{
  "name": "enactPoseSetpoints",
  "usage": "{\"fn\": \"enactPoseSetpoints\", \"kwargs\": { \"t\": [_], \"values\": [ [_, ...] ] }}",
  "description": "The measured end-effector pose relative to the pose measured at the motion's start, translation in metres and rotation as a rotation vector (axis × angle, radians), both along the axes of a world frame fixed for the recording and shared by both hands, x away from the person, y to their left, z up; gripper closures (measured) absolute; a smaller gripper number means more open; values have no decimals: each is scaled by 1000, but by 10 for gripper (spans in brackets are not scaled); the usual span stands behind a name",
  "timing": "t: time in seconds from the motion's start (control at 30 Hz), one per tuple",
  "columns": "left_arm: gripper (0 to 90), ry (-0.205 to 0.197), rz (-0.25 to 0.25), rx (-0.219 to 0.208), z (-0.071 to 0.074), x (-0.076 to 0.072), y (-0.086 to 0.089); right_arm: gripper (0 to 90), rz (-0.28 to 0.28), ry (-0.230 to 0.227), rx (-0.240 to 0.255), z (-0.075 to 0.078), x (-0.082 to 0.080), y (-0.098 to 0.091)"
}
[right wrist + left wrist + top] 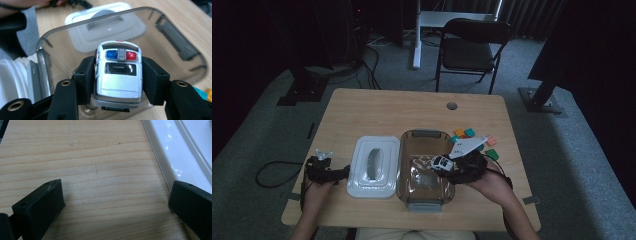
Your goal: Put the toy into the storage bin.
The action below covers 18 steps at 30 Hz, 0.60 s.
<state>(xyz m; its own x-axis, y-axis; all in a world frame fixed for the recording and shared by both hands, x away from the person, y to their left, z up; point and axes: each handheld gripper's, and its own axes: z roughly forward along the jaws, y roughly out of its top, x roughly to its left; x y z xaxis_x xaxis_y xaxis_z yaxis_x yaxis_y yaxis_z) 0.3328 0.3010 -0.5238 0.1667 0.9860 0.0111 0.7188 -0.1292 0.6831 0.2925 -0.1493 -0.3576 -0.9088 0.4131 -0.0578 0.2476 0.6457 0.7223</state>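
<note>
— So where's the toy police car (117, 75)?
— Clamped by its sides in the right tool (117, 80), above the clear container (50, 72). Its long axis runs along the jaws, roof up.
— And the left tool (115, 202)?
— Open over bare desk (100, 157), beside the white lid (175, 152).
</note>
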Motion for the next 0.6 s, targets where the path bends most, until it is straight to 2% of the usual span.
{"fn": "enactPoseSetpoints", "kwargs": {
  "t": [0.07, 0.1, 0.13, 0.37, 0.4, 0.47, 0.57, 0.6],
  "values": [
    [5, 0, 0, 0, 0, 0, 0, 481, 15, 3, -13, -1, 0, 3],
    [4, -1, -1, 0, 0, 0, 0, 481, 50, 21, -47, -3, 2, 12],
    [4, -1, -1, 0, 0, 0, 0, 481, 50, 21, -47, -3, 2, 12],
    [4, -1, -3, 0, 0, 0, 0, 481, 148, 68, -171, -20, 4, 38],
    [5, -1, -3, 0, 0, 0, 0, 481, 156, 78, -188, -23, 4, 42],
    [4, -1, -4, 0, 0, 0, 0, 481, 156, 78, -188, -23, 4, 42],
    [5, -1, -5, 0, 0, 0, 0, 481, 179, 117, -267, -35, 9, 55],
    [5, -1, -5, 0, 0, 0, 0, 481, 179, 117, -267, -35, 9, 55]
  ]
}}
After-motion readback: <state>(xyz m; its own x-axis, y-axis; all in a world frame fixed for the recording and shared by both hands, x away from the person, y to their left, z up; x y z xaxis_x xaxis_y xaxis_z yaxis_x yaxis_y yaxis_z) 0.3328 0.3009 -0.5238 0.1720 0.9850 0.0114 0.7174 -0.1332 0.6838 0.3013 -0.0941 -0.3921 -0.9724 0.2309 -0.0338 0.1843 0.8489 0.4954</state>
